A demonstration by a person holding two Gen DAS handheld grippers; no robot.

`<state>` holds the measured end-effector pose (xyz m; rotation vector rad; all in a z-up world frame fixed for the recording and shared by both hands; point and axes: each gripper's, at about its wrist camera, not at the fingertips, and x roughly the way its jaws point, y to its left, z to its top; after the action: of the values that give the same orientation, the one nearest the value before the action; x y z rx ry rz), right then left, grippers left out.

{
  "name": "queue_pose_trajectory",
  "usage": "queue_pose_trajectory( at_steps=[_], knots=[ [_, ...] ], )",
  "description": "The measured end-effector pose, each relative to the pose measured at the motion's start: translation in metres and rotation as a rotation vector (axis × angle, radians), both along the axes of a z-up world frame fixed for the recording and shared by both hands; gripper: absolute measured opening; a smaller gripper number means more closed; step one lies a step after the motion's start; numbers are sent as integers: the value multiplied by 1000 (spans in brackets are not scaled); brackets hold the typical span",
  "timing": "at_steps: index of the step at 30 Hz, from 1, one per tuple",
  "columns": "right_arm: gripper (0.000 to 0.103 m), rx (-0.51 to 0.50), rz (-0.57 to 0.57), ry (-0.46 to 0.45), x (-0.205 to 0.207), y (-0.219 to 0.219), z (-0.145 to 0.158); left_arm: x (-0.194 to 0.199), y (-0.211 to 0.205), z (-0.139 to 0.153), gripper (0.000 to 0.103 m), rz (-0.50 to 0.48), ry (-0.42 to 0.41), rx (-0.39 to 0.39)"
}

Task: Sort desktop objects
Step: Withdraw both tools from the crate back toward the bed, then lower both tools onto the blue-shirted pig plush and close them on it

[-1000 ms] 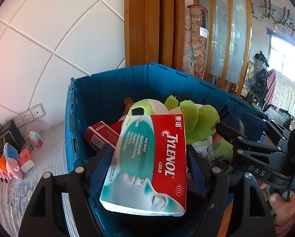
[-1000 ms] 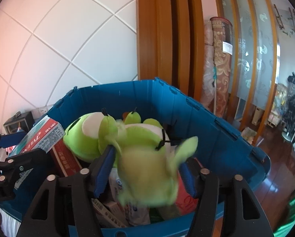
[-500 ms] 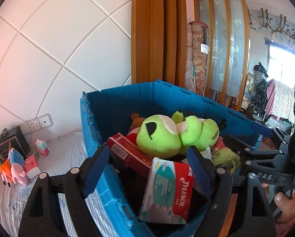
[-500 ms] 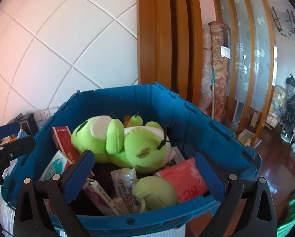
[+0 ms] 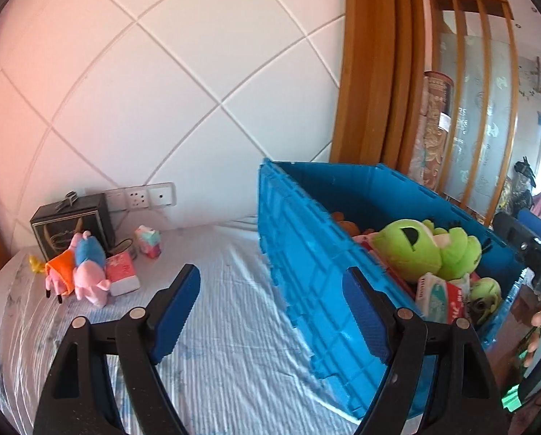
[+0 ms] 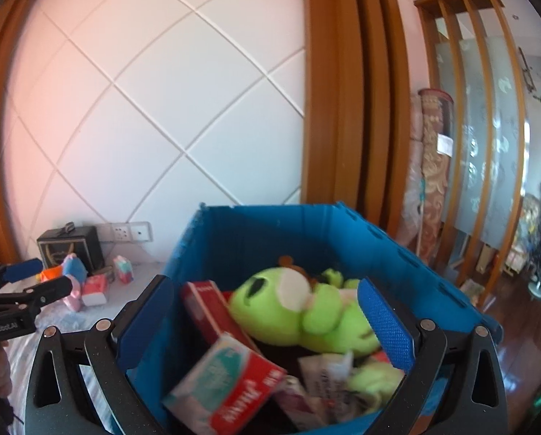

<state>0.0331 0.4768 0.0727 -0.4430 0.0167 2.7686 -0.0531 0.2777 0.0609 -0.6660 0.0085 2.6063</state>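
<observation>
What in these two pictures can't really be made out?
- Left wrist view: the blue crate's near wall hides most of its contents.
- Right wrist view: the red and teal box is blurred, its print unreadable.
- Both views: the small toys by the wall are too small to identify.
- Right wrist view: the left gripper is cut off by the edge.

- Beyond my left jaws, a white padded wall [image 5: 183,83] crossed by diagonal seams fills the background.
- Low on that wall, past my left jaws and to their left, sits a row of white sockets [image 5: 141,195].
- To the right of my right jaws stands a wooden door frame [image 6: 337,90].
- Further right, a slatted screen of frosted glass [image 6: 477,127], with rolled patterned fabric [image 6: 431,166] leaning just before it.
- Far right, reddish wooden floor [image 6: 513,330].
</observation>
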Motion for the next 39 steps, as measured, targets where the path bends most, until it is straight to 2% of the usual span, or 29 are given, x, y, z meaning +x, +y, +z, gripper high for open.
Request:
queue_pose_trajectory(
  at_steps=[9, 14, 17, 20, 25, 28, 33, 35, 36, 37, 39],
  knots=[
    [103, 25, 131, -2, -60, -108, 9, -49, -116, -40, 81, 142, -100, -21],
    [103, 8, 205, -104, -123, -161, -11, -82, -190, -71, 81, 240, -171, -35],
    [103, -40, 260, -191, -169, -181, -28, -110, -239, -89, 81, 320, -204, -50],
    [103, -108, 323, -275, -223, -197, -47, -147, -286, -105, 81, 414, -234, -97],
    [103, -203, 434, -420, -330, -230, -87, -223, -354, -135, 81, 516, -308, -117],
    [103, -265, 525, -512, -403, -256, -119, -281, -377, -157, 81, 538, -361, -129],
    [103, -313, 589, -640, -540, -303, -177, -388, -396, -205, 81, 566, -455, -129],
    [94, -317, 564, -694, -594, -319, -208, -426, -397, -226, 81, 563, -486, -130],
    [76, -306, 544, -725, -616, -324, -221, -443, -397, -237, 81, 562, -516, -135],
    [64, -299, 518, -767, -640, -329, -240, -458, -397, -246, 81, 547, -526, -111],
    [63, -302, 491, -820, -670, -334, -272, -480, -397, -258, 81, 536, -547, -81]
  ],
)
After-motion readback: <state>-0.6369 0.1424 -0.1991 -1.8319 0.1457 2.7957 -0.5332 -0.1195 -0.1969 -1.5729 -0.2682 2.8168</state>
